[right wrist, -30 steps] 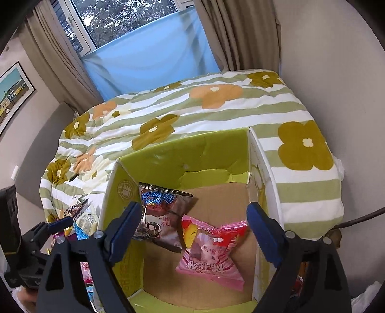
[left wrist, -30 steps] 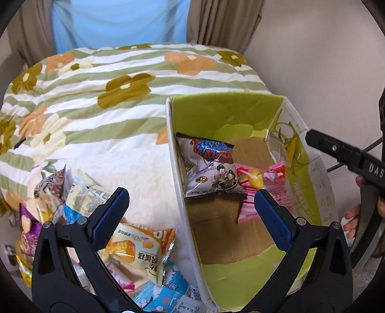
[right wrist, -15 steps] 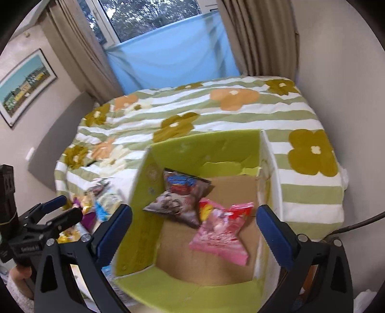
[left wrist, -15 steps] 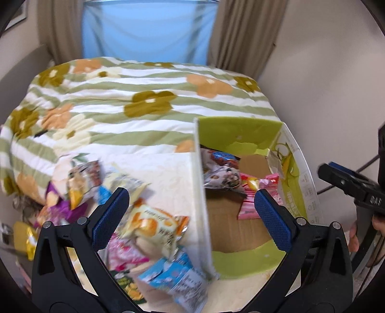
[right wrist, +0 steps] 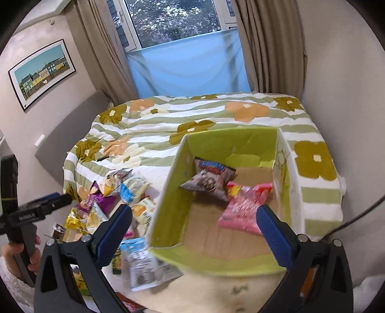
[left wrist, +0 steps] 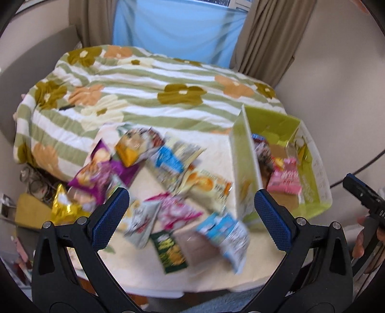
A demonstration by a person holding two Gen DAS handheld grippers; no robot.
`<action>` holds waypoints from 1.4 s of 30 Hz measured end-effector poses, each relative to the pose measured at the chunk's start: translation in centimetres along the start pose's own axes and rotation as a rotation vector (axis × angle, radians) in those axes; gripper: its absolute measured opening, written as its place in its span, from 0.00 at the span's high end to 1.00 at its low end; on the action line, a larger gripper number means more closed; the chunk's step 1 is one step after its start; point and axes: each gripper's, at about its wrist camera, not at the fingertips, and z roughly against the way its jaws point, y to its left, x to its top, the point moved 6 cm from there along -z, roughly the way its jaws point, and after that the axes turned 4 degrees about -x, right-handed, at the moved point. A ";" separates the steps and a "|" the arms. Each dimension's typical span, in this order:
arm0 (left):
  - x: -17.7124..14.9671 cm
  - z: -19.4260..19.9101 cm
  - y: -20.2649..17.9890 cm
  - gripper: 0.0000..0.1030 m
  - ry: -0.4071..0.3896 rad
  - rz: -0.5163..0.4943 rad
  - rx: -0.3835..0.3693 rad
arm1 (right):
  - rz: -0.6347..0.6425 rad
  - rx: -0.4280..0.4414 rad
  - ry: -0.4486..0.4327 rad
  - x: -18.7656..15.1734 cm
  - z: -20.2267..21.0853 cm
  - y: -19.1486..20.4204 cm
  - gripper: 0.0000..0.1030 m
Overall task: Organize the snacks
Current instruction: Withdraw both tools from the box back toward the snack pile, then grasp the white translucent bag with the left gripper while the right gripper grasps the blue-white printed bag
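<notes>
A green cardboard box [right wrist: 228, 142] [left wrist: 245, 154] stands on the bed and holds a pink packet [right wrist: 243, 207] [left wrist: 286, 178] and a dark cartoon-printed packet [right wrist: 209, 178]. To its left lies a pile of several snack packets [left wrist: 168, 183] [right wrist: 120, 192], among them purple, yellow, orange, blue-and-white and dark green ones. My left gripper [left wrist: 191, 211] hangs open above the pile with nothing between its fingers. My right gripper [right wrist: 193, 231] is open and empty over the box's near left corner. Each gripper shows at the edge of the other's view.
The flowered green-striped blanket [right wrist: 216, 113] [left wrist: 144, 79] covers the bed behind the box. A wall [right wrist: 349, 84] runs close on the right, with curtains and a window [right wrist: 178, 21] at the back. A cable [left wrist: 361, 168] hangs by the box's right side.
Both grippers have pulled back and up from the box, so more of the bed shows. The left view swung left from the box to the snack pile. The right jaws opened wider.
</notes>
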 end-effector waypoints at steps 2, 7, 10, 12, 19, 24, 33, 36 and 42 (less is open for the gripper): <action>-1.1 0.4 1.1 0.00 0.017 -0.003 -0.014 | -0.028 0.007 0.005 -1.3 0.2 1.3 0.00; -3.6 1.3 3.6 0.00 0.054 -0.029 -0.049 | -0.063 0.011 0.021 -4.2 0.1 4.7 0.00; -5.2 1.2 4.3 0.00 0.080 -0.051 -0.074 | -0.061 -0.001 0.026 -6.0 -0.1 6.6 0.00; -6.0 0.8 4.5 0.00 0.104 -0.066 -0.095 | -0.062 -0.008 0.028 -6.9 -0.2 7.6 0.00; -9.8 -2.7 4.5 0.00 0.211 -0.104 -0.148 | -0.056 -0.022 0.036 -10.3 -1.7 9.9 0.00; -11.7 -6.2 4.1 0.00 0.256 -0.083 -0.169 | -0.020 -0.009 0.082 -12.7 -5.1 10.4 0.00; -14.2 -10.8 2.8 0.05 0.285 -0.042 -0.145 | -0.010 0.048 0.180 -14.8 -10.8 9.3 0.01; -14.8 -11.5 2.9 0.05 0.287 -0.022 -0.124 | -0.019 0.070 0.202 -15.1 -12.0 8.9 0.01; -15.7 -11.7 3.1 0.05 0.278 0.002 -0.063 | -0.034 0.114 0.230 -15.6 -13.8 8.6 0.05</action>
